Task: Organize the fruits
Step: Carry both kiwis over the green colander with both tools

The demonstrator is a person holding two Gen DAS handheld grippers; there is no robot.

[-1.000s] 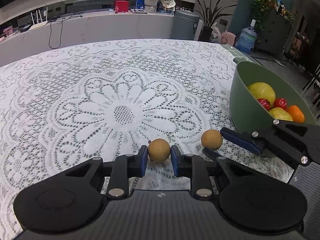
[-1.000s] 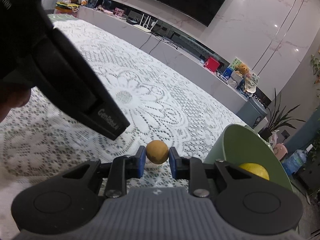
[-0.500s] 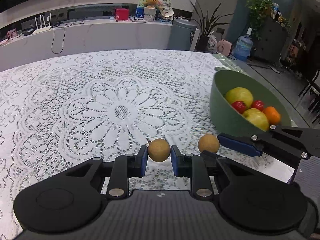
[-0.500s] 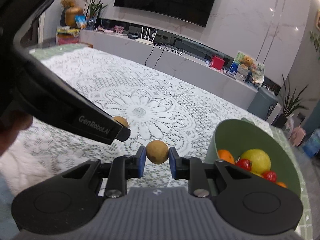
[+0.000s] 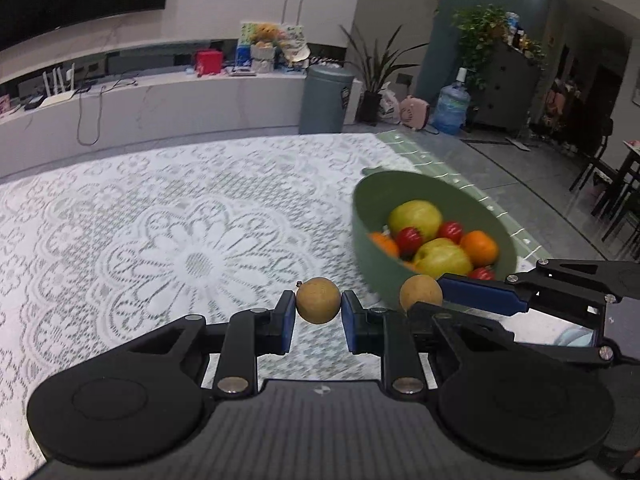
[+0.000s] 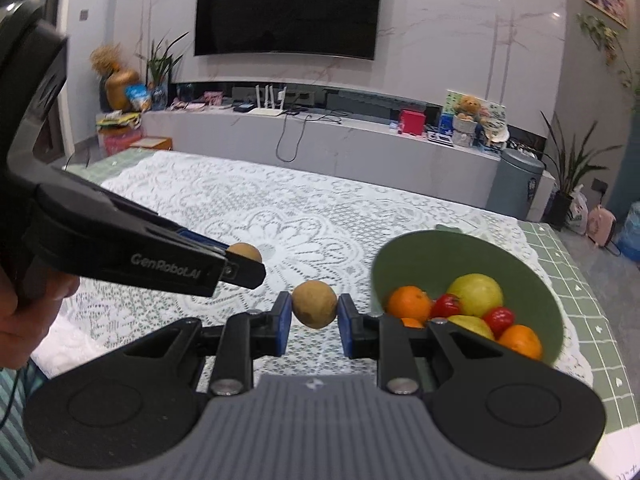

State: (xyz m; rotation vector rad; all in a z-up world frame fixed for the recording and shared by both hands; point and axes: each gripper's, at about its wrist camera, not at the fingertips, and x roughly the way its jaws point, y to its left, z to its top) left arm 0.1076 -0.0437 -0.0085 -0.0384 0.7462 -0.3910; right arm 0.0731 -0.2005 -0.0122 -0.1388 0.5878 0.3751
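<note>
Carry step: left claw (image 5: pixel 319 312) and right claw (image 6: pixel 314 316) each clamp one small brown fruit (image 5: pixel 318 300) above the tabletop (image 5: pixel 160 216); next, release both over the green bowl (image 6: pixel 420 248) at right.

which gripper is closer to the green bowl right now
Right. The right gripper, shut on a brown fruit, sits just beside the green bowl. The left gripper, holding another brown fruit, is farther out over the lace tablecloth.
</note>
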